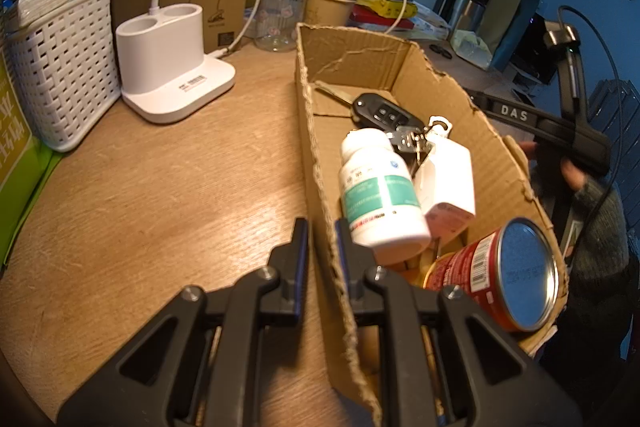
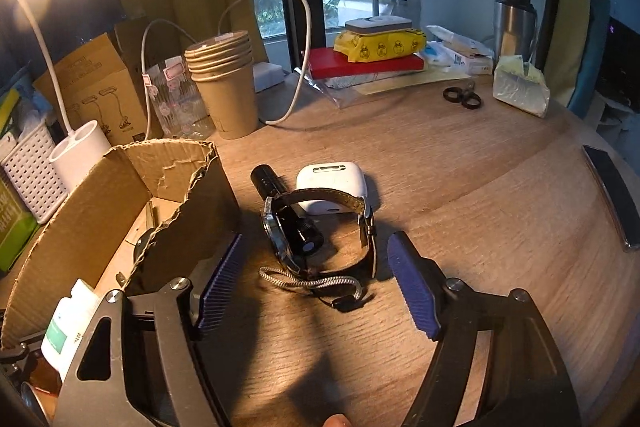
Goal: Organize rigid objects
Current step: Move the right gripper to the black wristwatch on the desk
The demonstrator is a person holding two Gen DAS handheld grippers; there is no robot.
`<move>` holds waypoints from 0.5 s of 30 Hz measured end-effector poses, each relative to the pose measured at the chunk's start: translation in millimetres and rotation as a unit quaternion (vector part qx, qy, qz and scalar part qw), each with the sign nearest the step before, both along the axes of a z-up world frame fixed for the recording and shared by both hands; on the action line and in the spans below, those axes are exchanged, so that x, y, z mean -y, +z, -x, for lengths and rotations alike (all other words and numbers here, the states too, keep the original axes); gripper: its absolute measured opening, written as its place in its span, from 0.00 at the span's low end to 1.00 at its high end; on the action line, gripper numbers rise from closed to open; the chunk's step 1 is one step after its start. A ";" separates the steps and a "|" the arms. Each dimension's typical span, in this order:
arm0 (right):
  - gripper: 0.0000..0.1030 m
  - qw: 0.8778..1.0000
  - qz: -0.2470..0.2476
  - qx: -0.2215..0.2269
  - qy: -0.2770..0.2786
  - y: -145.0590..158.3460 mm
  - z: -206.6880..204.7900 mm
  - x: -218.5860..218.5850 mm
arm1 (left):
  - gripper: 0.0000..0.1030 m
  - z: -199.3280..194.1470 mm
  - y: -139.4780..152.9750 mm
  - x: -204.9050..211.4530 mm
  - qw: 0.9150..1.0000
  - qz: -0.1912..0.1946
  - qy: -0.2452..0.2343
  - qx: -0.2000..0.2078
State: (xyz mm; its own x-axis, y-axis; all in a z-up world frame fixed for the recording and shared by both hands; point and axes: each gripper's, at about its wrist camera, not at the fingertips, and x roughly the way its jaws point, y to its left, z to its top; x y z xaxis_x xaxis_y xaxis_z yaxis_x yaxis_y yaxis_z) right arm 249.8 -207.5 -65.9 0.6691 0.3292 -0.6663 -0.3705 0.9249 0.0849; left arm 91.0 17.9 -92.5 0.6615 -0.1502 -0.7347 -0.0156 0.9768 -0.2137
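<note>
Left wrist view: box pinned down while the other gripper goes shopping

Left wrist cam shows the left gripper (image 1: 321, 227) clamped on the near wall of the torn cardboard box (image 1: 436, 83), one finger outside, one inside. My guess is it's there purely as an anchor so the box doesn't skate around the wooden table (image 1: 168, 187) when stuff gets dropped in. Already inside: a car key fob (image 1: 384, 115) with its bunch of keys, a white pill bottle (image 1: 380, 195) with a green label lying on a small white carton (image 1: 448, 187), and a red tin can (image 1: 500, 275) on its side at the near end.

Right wrist cam: the right gripper (image 2: 316, 279) is spread wide with nothing between the pads, hovering just short of the leftovers beside the box. That's a black flashlight (image 2: 286, 211) lying through the loop of a wristwatch (image 2: 360, 223), its grey lanyard (image 2: 312, 281) trailing toward the camera, and a white earbud case (image 2: 334, 185) right behind them.

Flashlight or watch looks like the next pick. Since they're tangled together, grabbing one probably drags the other.
</note>
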 end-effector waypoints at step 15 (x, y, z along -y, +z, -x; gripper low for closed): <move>0.74 0.999 0.013 -0.047 0.007 -14.1 -29.5 -7.5 | 0.14 -0.2 0.0 -0.6 1.000 0.000 0.000 0.000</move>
